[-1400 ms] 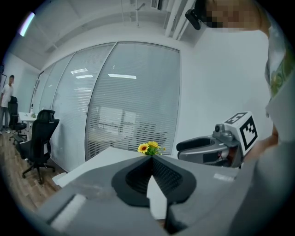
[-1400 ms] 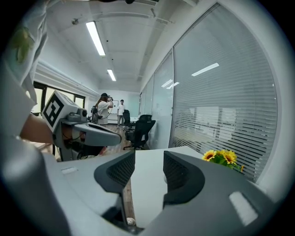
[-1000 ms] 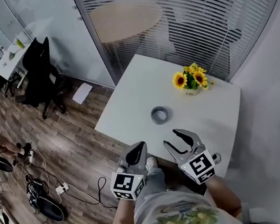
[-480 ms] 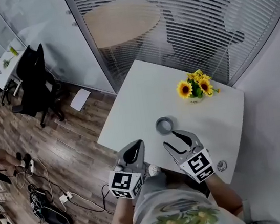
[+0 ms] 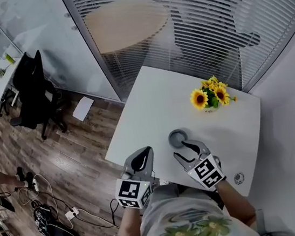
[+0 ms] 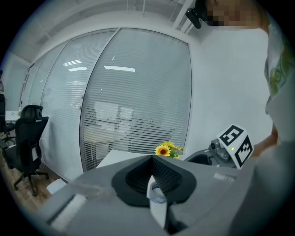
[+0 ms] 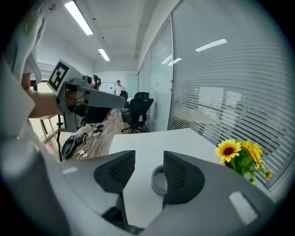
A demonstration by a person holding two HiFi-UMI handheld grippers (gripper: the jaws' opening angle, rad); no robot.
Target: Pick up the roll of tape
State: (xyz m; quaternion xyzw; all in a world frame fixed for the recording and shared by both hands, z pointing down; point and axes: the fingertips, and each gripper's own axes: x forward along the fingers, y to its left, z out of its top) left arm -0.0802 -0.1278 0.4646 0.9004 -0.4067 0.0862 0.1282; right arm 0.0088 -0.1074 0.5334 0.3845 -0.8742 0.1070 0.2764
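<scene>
A grey roll of tape point(image 5: 177, 136) lies flat on the white table point(image 5: 151, 103), near its front edge. My right gripper point(image 5: 187, 148) is open, its tips just short of the roll's near side. In the right gripper view the roll point(image 7: 159, 180) shows in the gap, partly hidden behind the right-hand pad point(image 7: 182, 177) of the right gripper point(image 7: 148, 159). My left gripper point(image 5: 143, 156) hangs off the table's front-left edge, jaws together with nothing gripped. In its own view the left gripper point(image 6: 152, 159) blocks most of the table.
A small pot of sunflowers point(image 5: 212, 92) stands at the table's far right. A small round object point(image 5: 239, 178) lies at the near right corner. Blinds behind glass close off the far side. Left of the table are wood floor, a black office chair point(image 5: 31, 87) and cables point(image 5: 47, 221).
My right gripper has moved forward over the table, up to the near side of the tape roll. The left gripper has kept its place at the table edge.
</scene>
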